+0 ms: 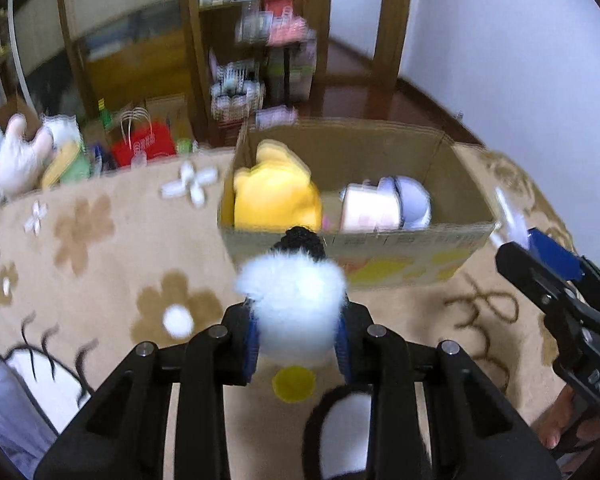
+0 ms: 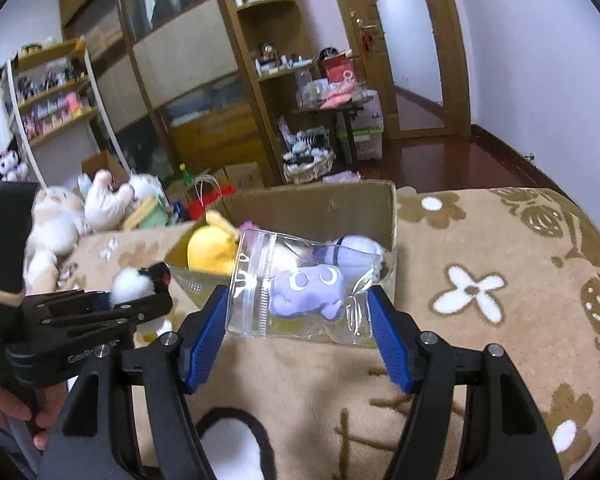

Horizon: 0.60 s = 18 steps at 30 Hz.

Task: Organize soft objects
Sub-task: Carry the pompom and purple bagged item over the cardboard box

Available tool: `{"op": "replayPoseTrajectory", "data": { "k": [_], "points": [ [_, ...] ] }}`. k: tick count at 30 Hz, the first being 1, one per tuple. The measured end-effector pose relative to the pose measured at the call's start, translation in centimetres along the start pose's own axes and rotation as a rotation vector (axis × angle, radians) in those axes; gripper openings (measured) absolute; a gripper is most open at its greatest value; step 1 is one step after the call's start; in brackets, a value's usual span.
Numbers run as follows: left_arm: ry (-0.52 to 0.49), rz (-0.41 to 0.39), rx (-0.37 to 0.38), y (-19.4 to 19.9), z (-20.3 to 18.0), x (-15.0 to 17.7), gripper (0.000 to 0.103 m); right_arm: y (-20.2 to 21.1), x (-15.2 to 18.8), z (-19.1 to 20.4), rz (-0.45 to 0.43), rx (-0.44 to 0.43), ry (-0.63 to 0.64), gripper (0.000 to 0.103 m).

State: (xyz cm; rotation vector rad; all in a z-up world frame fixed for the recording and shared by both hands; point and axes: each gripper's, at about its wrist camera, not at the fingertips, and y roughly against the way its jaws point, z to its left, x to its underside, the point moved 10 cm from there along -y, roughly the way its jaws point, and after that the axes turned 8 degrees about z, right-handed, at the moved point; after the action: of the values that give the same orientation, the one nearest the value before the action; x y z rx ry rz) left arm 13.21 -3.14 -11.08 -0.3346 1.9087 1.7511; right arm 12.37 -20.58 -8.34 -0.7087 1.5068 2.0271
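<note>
My left gripper (image 1: pixel 297 340) is shut on a small white fluffy toy with a black top (image 1: pixel 292 300), held just in front of an open cardboard box (image 1: pixel 404 240). The same toy shows in the right wrist view (image 2: pixel 134 282). My right gripper (image 2: pixel 296 326) holds a clear zip bag (image 2: pixel 256 288) with a purple plush (image 2: pixel 306 294) between its blue pads, above the box's near edge (image 2: pixel 204 284). Inside the box lie a yellow plush (image 1: pixel 276 196) and a lilac and pink plush (image 1: pixel 384 208).
The box stands on a beige flowered blanket (image 2: pixel 500 280). A pile of white and cream plush toys (image 2: pixel 60 220) lies at the far left edge. Wooden shelves and a cabinet (image 2: pixel 204 92) stand behind, with a red bag (image 1: pixel 144 144) on the floor.
</note>
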Motion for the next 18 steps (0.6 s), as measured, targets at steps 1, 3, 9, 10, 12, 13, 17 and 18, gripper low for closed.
{"op": "replayPoseTrajectory", "data": {
  "k": [1, 3, 9, 10, 12, 13, 17, 18],
  "points": [
    [-0.009, -0.030, 0.007, 0.6, -0.2, -0.4, 0.029, 0.1, -0.3, -0.2, -0.008, 0.001, -0.001, 0.072],
    [-0.023, -0.087, 0.019, 2.0, -0.7, -2.2, 0.029, 0.4, -1.1, -0.6, -0.028, 0.006, 0.004, 0.072],
    [-0.055, -0.194, 0.068, 3.9, -2.2, -4.9, 0.029, 0.0, -3.1, -1.9, -0.067, 0.010, -0.012, 0.072],
    [-0.057, -0.202, 0.074, 3.8, -2.3, -5.4, 0.029, -0.1, -3.4, -2.1, -0.073, 0.009, -0.015, 0.072],
    [-0.063, -0.207, 0.078, 3.7, -2.7, -6.2, 0.030, -0.5, -4.2, -2.5, -0.082, 0.004, -0.022, 0.072],
    [-0.064, -0.211, 0.077, 3.5, -2.8, -6.5, 0.030, -0.6, -4.3, -2.5, -0.087, 0.000, -0.023, 0.073],
    [-0.087, -0.215, 0.071, 2.2, -3.1, -7.3, 0.030, -1.5, -5.6, -2.7, -0.102, 0.005, -0.006, 0.073],
    [-0.089, -0.214, 0.069, 1.9, -3.2, -7.4, 0.030, -1.9, -5.9, -2.7, -0.105, 0.008, -0.002, 0.073]
  ]
}}
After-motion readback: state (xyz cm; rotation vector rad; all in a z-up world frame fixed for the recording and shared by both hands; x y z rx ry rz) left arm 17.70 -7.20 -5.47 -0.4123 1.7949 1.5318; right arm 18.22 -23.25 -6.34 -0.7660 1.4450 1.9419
